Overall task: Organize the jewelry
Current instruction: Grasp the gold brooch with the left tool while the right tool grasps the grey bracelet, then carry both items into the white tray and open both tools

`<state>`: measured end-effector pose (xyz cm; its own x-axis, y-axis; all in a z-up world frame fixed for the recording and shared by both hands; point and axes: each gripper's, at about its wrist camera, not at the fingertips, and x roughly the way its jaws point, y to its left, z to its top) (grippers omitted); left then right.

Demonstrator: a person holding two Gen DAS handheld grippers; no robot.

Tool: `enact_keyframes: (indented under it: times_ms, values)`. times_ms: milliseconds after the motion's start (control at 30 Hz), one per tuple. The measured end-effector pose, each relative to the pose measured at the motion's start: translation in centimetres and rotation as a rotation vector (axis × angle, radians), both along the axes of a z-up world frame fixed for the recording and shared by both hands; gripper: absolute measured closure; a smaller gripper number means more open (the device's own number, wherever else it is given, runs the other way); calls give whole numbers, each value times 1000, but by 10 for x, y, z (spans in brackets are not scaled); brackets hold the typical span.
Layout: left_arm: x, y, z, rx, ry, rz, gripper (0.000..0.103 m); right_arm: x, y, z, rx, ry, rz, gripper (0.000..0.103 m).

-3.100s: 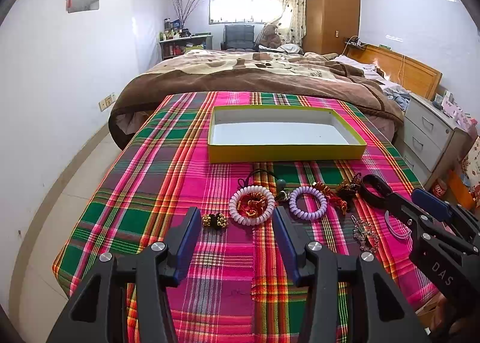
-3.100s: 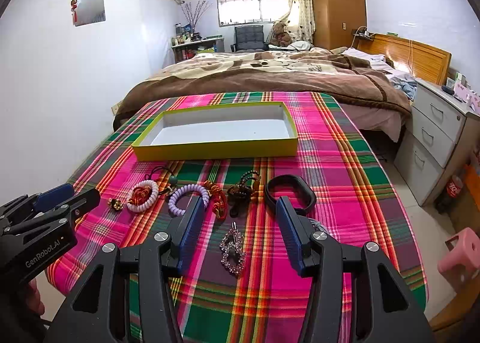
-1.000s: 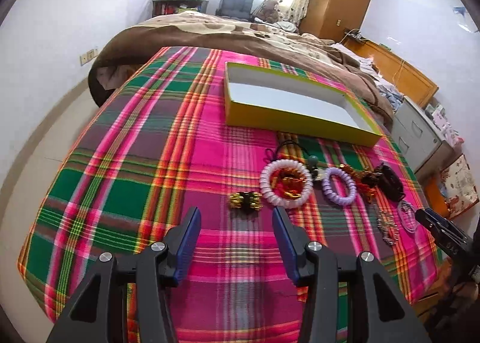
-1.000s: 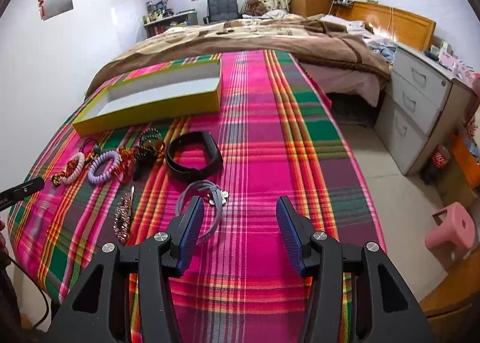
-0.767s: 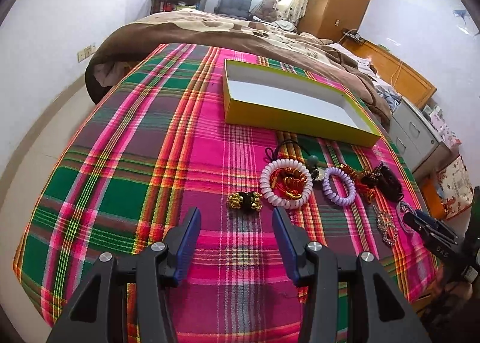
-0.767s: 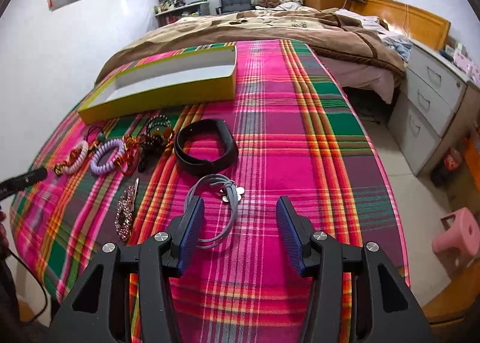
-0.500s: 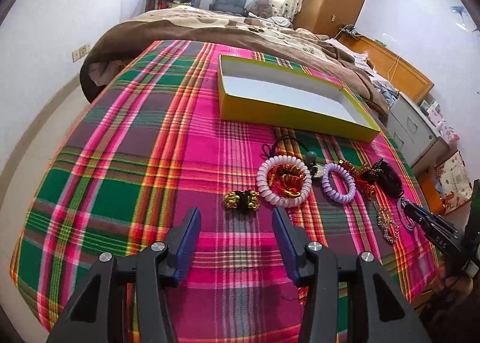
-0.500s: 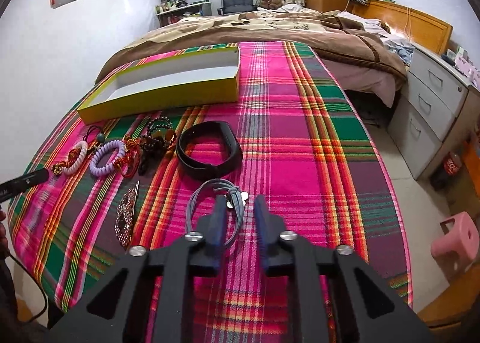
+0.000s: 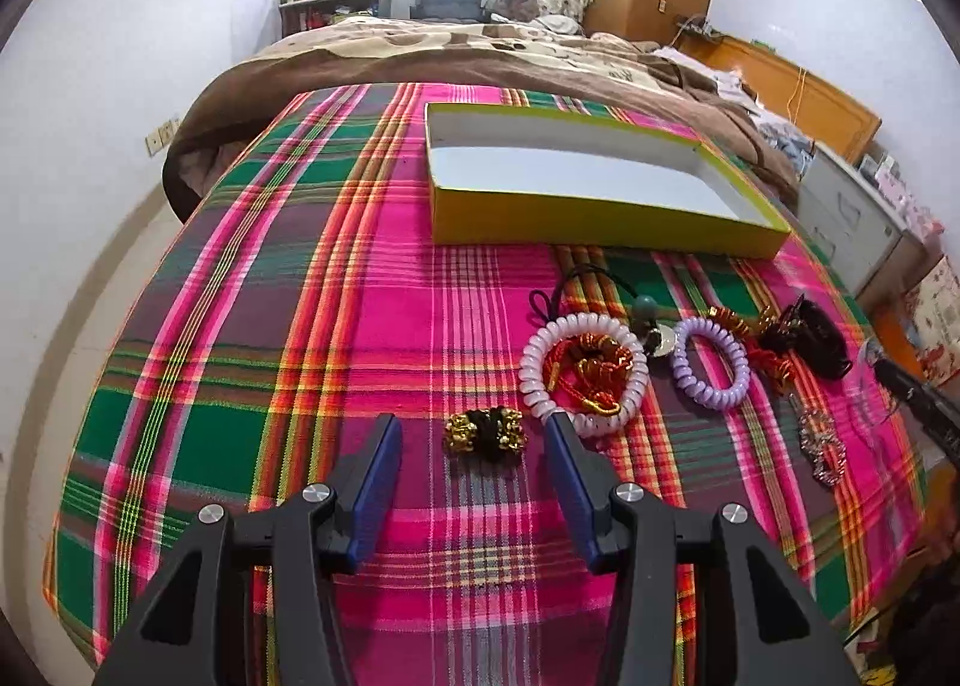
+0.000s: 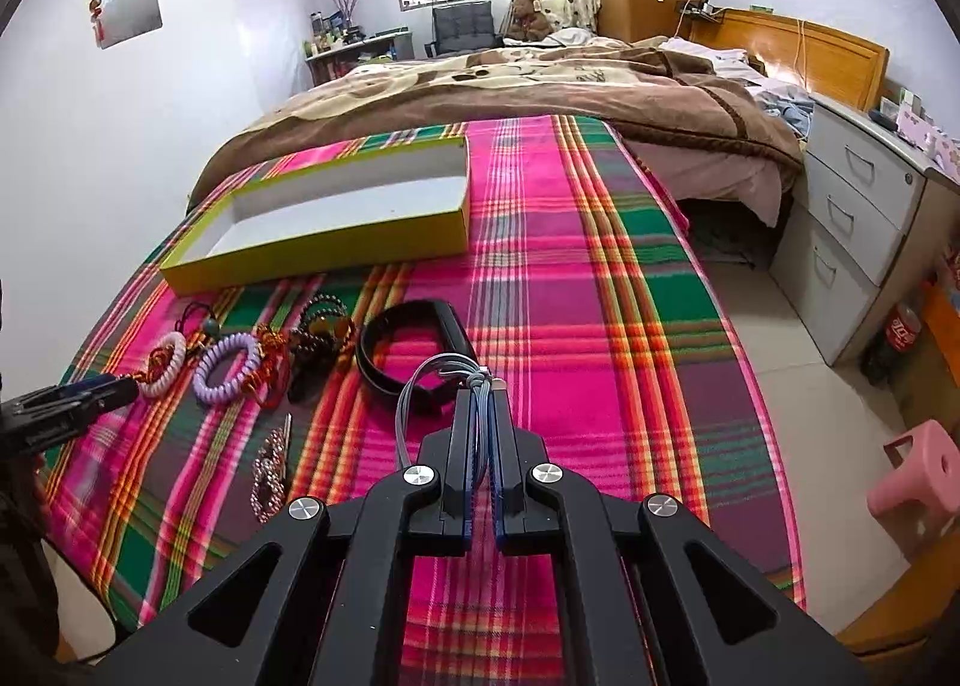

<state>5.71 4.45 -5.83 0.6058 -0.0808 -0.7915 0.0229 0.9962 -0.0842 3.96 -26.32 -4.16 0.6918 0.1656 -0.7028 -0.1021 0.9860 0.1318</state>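
On the plaid cloth, my right gripper (image 10: 480,392) is shut on a grey cord bracelet (image 10: 414,392) whose loop hangs out to the left of the pads. A black band (image 10: 420,344) lies just beyond it. My left gripper (image 9: 474,434) stands open with a small gold-and-black hair tie (image 9: 485,429) between its fingertips, untouched. To the right of that tie lie a white coil bracelet (image 9: 582,374) around a red-gold piece, a purple coil bracelet (image 9: 711,363) and a beaded clip (image 9: 825,452). The yellow box (image 9: 594,215) stands empty behind them.
The cloth ends at a brown blanket (image 10: 540,92) behind the box. White drawers (image 10: 852,218) and a pink stool (image 10: 918,476) stand on the floor to the right. The left gripper's tip (image 10: 72,398) shows at the left edge of the right wrist view.
My right gripper has gone from open to shut on the grey cord bracelet. My left gripper has come closer to the gold-and-black hair tie, which now sits between its open fingers.
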Motion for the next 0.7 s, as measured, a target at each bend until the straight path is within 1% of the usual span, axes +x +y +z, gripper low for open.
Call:
enact_keyframes:
  times_ms: [33, 67, 100, 200, 467, 700]
  values:
    - [0, -1, 0, 4, -1, -2, 54, 0, 1, 1, 1, -4, 2, 99]
    - [0, -2, 0, 11, -2, -6, 57, 1, 2, 2, 2, -6, 5, 99]
    - [0, -3, 0, 15, -2, -11, 64, 1, 3, 2, 4, -7, 8, 99]
    - [0, -5, 1, 34, -3, -15, 75, 2, 7, 4, 7, -12, 18, 99]
    - [-4, -3, 3, 30, -16, -20, 78, 3, 13, 12, 10, -35, 33, 99]
    - [-4, -1, 26, 15, -78, -29, 78, 7, 18, 22, 15, -57, 46, 99]
